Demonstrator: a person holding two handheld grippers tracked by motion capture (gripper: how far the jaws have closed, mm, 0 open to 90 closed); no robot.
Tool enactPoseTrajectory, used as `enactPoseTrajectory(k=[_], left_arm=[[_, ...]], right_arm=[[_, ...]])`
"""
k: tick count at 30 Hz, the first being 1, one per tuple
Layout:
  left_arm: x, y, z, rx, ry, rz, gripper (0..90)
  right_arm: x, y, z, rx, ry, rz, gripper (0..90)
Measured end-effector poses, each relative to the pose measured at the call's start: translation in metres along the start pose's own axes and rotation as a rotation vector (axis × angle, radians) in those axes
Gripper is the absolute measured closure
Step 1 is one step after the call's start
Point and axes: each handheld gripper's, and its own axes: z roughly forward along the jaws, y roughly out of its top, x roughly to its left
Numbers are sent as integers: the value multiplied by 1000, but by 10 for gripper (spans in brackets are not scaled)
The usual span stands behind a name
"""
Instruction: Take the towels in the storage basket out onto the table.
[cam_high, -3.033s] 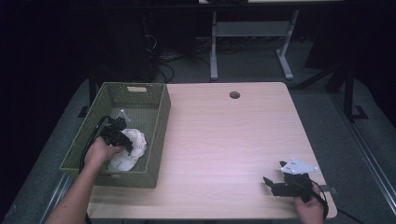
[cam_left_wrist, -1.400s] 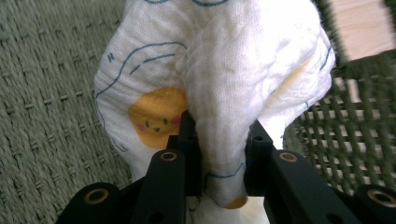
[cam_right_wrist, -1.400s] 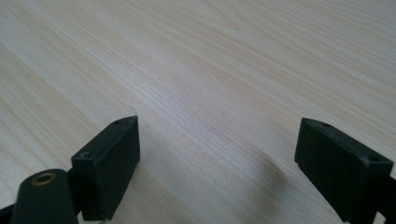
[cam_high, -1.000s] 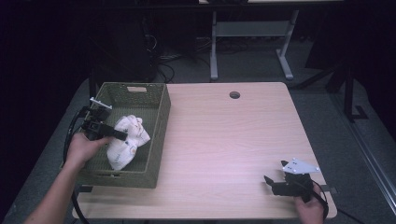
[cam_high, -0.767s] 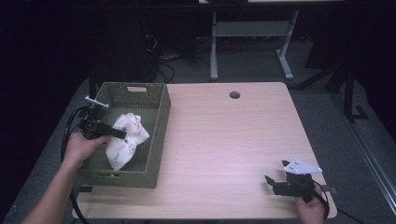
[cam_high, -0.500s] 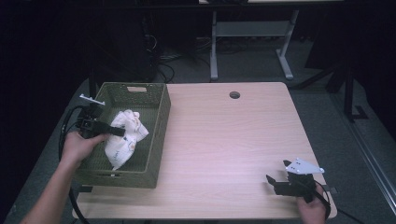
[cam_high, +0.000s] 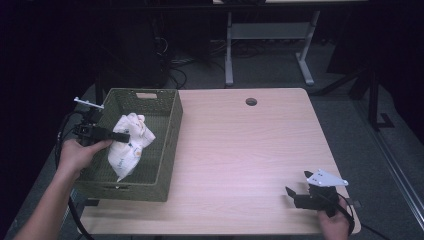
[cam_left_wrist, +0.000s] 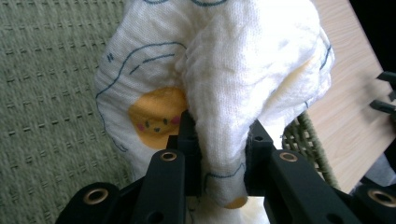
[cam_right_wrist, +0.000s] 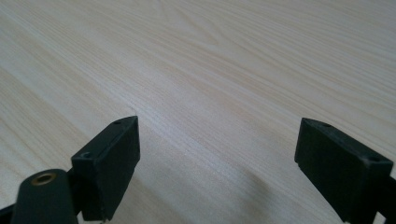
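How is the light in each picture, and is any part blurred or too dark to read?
High view: the table is evenly lit, the room behind nearly black. Left gripper view: the printed cloth is bright and sharp, the green basket weave slightly soft. Right gripper view: the fingers are blurred and cast a soft shadow on the wood.

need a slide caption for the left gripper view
Left tool pinches a fold of white printed cloth above the green woven basket.

Cloth (cam_high: 129, 142) in basket (cam_high: 167, 150), on table's (cam_high: 240, 150) left.
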Motion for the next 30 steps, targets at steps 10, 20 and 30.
enactPoseTrajectory(k=[10,20,30], left_arm=[[-3,3,-11,-23,-26,-20,739],[-11,7,-25,-43,-77,-21,736],[-26,15,-32,-71,-121,-13,736]], right_arm=[[0,1,0,-1,-2,-1,137],[0,2,0,-7,-10,-4,137],[0,3,0,-5,-11,-7,137]])
